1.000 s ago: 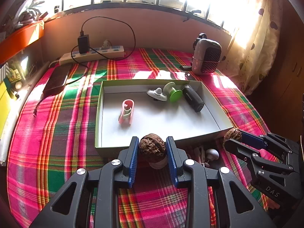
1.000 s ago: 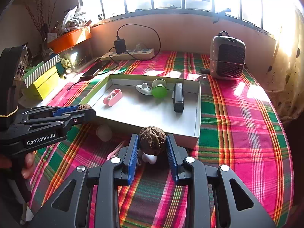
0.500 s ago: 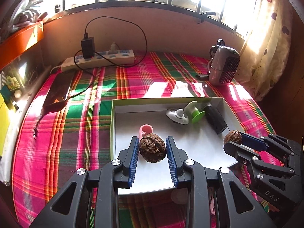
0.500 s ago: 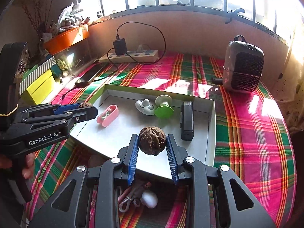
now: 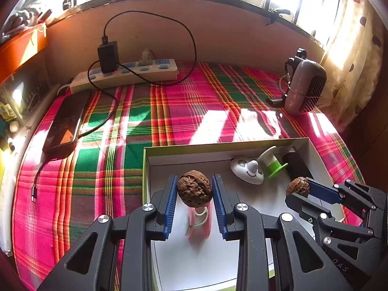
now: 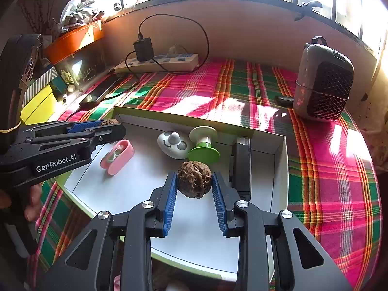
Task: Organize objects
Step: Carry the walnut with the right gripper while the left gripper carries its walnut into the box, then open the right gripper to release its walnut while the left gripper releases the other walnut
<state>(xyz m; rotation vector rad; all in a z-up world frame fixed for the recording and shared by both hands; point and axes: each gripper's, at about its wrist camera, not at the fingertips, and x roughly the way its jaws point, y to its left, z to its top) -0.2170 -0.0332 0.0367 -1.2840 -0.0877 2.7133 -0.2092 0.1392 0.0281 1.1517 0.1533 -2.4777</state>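
Observation:
My left gripper [image 5: 194, 190] is shut on a brown walnut [image 5: 194, 188] and holds it over the left part of the white tray [image 5: 218, 146], above a pink case [image 5: 197, 220]. My right gripper [image 6: 195, 181] is shut on a second walnut [image 6: 194, 178] above the tray's floor [image 6: 194, 230], near a black device [image 6: 241, 167]. The right gripper with its walnut also shows in the left wrist view [image 5: 298, 186]. The left gripper shows in the right wrist view [image 6: 109, 125]. In the tray lie a white panda-face piece [image 6: 173, 144] and a green-and-white spool [image 6: 203, 145].
A plaid cloth [image 5: 181, 111] covers the table. A power strip [image 5: 126, 72] with a charger and cable lies at the back, a phone [image 5: 64, 121] at the left, a small heater [image 6: 323, 81] at the right. Boxes [image 6: 38, 97] stand at the far left.
Both grippers have moved forward with their walnuts, from before the tray's front edge to over the tray. Both stayed shut.

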